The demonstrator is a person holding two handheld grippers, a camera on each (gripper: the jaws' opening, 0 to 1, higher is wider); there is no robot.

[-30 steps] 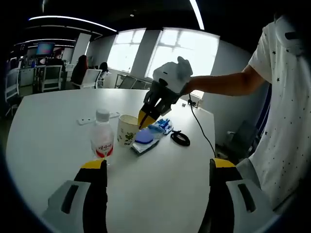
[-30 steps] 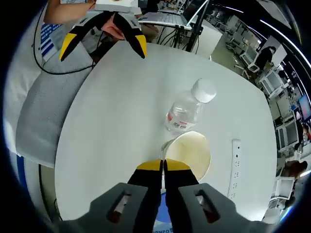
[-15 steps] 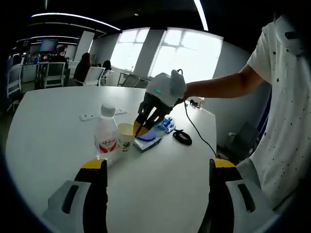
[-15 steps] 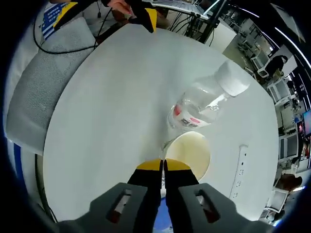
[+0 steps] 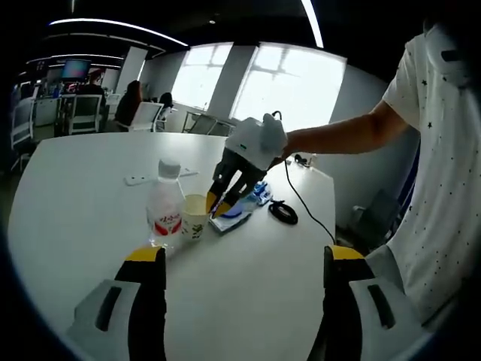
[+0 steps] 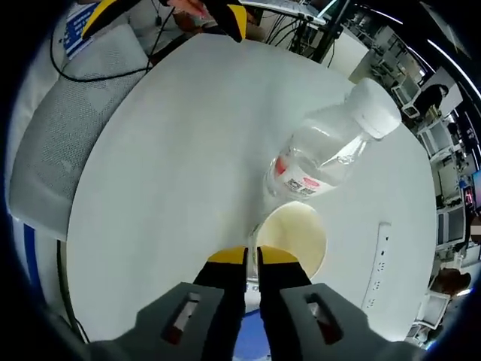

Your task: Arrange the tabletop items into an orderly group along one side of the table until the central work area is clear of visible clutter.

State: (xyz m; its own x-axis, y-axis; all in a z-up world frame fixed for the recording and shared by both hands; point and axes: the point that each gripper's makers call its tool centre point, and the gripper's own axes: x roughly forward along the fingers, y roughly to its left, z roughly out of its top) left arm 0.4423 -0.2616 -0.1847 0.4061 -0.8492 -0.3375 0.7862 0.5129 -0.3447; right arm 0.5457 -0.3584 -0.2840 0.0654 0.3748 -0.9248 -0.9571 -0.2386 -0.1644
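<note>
My right claw (image 6: 252, 259) pinches the rim of the cream paper cup (image 6: 294, 237), just ahead of it on the white bench (image 6: 173, 165); the left claw (image 5: 237, 259) gapes, empty. Dragging further could topple the clear plastic water bottle (image 6: 327, 154) touching the cup.

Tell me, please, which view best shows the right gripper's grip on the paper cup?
The right gripper view: the right gripper pinches the paper cup rim, seen from above. The left gripper view shows the cup side-on, partly behind the bottle.
</note>
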